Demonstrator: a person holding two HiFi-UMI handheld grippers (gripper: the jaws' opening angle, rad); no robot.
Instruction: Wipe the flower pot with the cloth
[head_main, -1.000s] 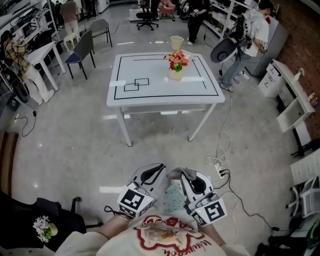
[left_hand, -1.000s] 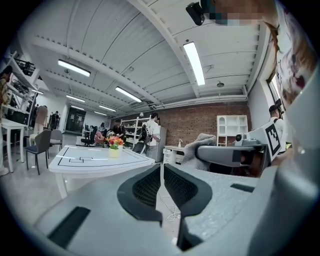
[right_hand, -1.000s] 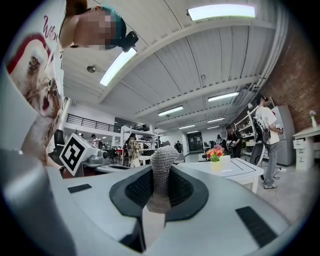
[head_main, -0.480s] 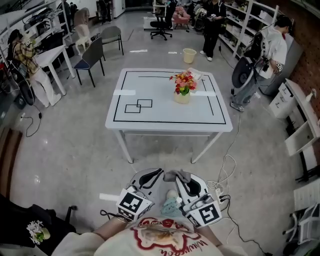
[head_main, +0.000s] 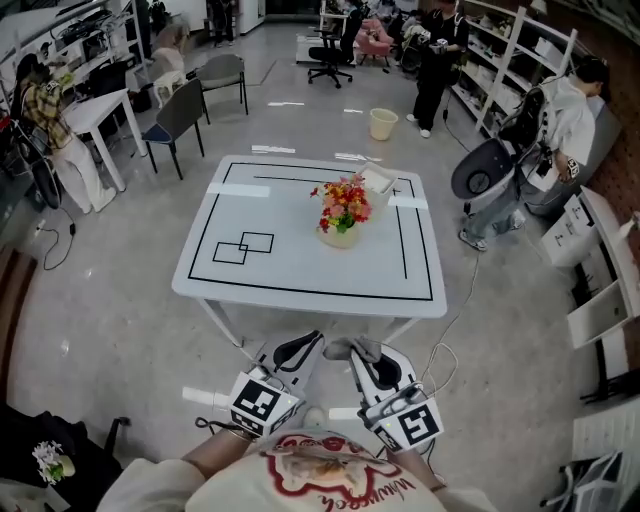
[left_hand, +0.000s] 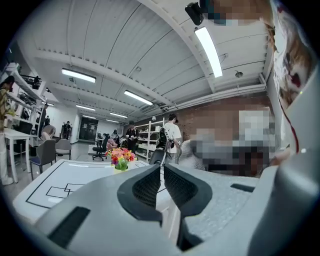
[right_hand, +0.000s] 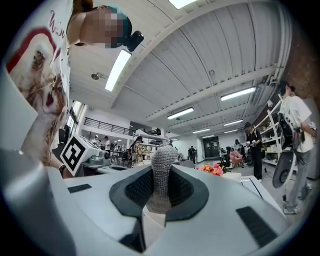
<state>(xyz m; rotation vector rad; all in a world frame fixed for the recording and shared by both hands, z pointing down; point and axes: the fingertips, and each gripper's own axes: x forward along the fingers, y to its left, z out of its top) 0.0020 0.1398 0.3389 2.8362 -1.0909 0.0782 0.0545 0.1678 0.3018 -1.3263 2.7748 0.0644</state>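
Cloth (right_hand: 162, 157): a grey, coarse-knit fabric, clamped between the dark, ribbed fingers (right_hand: 136, 189) of the right gripper (right_hand: 161, 172), with its rounded fold standing up above them. Left gripper (left_hand: 162, 169): fingers (left_hand: 147, 186) of the same dark, grid-textured rubber, closed on each other with nothing between them. Each gripper has a smooth white moulded shell and a cube (head_main: 263, 402) with black-and-white square markers. Both are held side by side just short of the near edge of the tabletop (head_main: 300, 275), with the cloth pointing toward it. Tabletop: white, glossy and rectangular, outlined in black tape lines (head_main: 312, 291), with two small overlapping taped squares on its left half. Flower pot (head_main: 339, 237): small, cream and rounded, upright on the tabletop right of its centre and inside the taped outline. It is filled with red, orange and yellow flowers (head_main: 344, 203). A white box (head_main: 379, 179) lies toward the tabletop's far right corner, beyond the pot.
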